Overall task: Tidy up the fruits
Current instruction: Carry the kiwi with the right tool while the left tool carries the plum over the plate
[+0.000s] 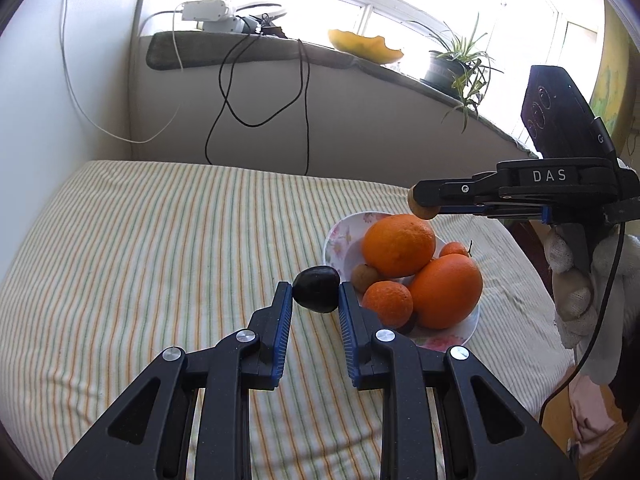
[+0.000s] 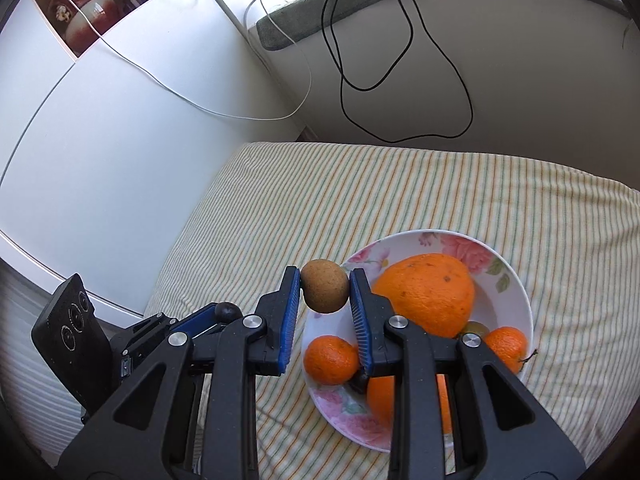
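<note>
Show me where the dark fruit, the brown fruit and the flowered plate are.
dark fruit [image 1: 316, 289], left wrist view, its front face
brown fruit [image 2: 324, 286], right wrist view, its middle
flowered plate [image 2: 516, 280], right wrist view, its bare rim

Orange citrus [image 1: 398, 245] fills a white bowl [image 2: 516, 276] patterned with pink flowers, on a cloth [image 1: 160, 240] striped cream, green and orange. Black tongs with blue pads [image 1: 284, 332] grip a dark, perhaps purple-black fruit [image 1: 316, 289]; another fruit [image 2: 324, 286] is speckled tan-brown.
</note>
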